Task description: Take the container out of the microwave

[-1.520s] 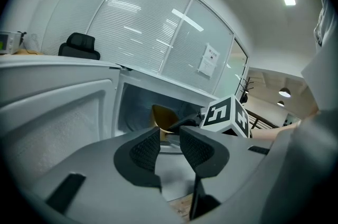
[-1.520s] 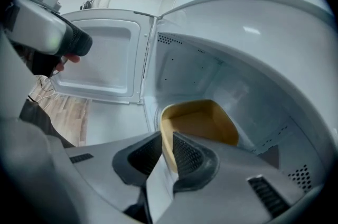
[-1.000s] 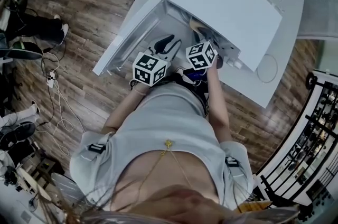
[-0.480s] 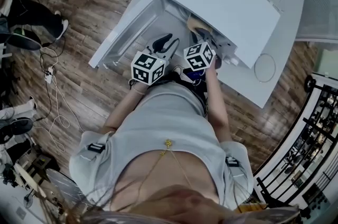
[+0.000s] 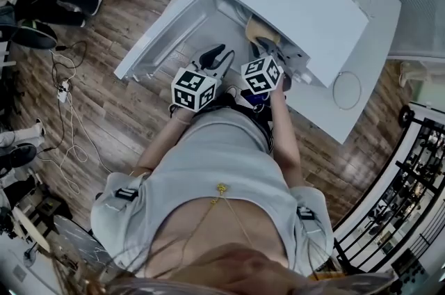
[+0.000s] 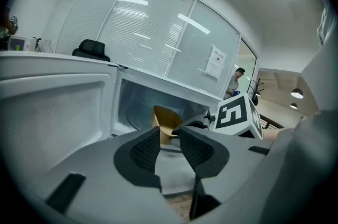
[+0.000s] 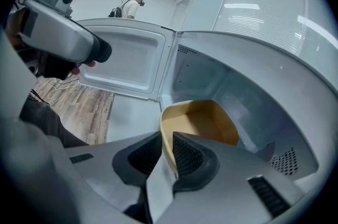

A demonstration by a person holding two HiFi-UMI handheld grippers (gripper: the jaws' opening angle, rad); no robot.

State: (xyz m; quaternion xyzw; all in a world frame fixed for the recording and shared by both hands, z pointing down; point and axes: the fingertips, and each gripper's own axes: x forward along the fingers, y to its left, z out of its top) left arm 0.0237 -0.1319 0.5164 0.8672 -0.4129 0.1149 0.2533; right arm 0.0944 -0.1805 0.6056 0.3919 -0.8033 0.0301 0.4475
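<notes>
Inside the microwave (image 5: 292, 1), near the mouth of the cavity (image 7: 211, 77), the container (image 7: 203, 117) has its near wall pinched by my right tongs (image 7: 167, 139), with one ribbed pad inside the rim and one outside. My left tongs (image 6: 169, 133) hang before the opening, jaws apart, nothing between them.

Risk, as I judge it: the hold is on one thin wall only, so the container may pivot on the pads (image 7: 187, 158) and tip as it comes out. A drag over the front sill could pry it loose. The door (image 7: 124, 62) stands wide and should not obstruct.

Materials: the container is tan, matte, smooth and thin-walled, with rounded corners. It looks empty, and is likely light and slightly flexible. Cavity walls are smooth and white, with perforated vents (image 7: 288, 159). The pads are dark and ribbed.
</notes>
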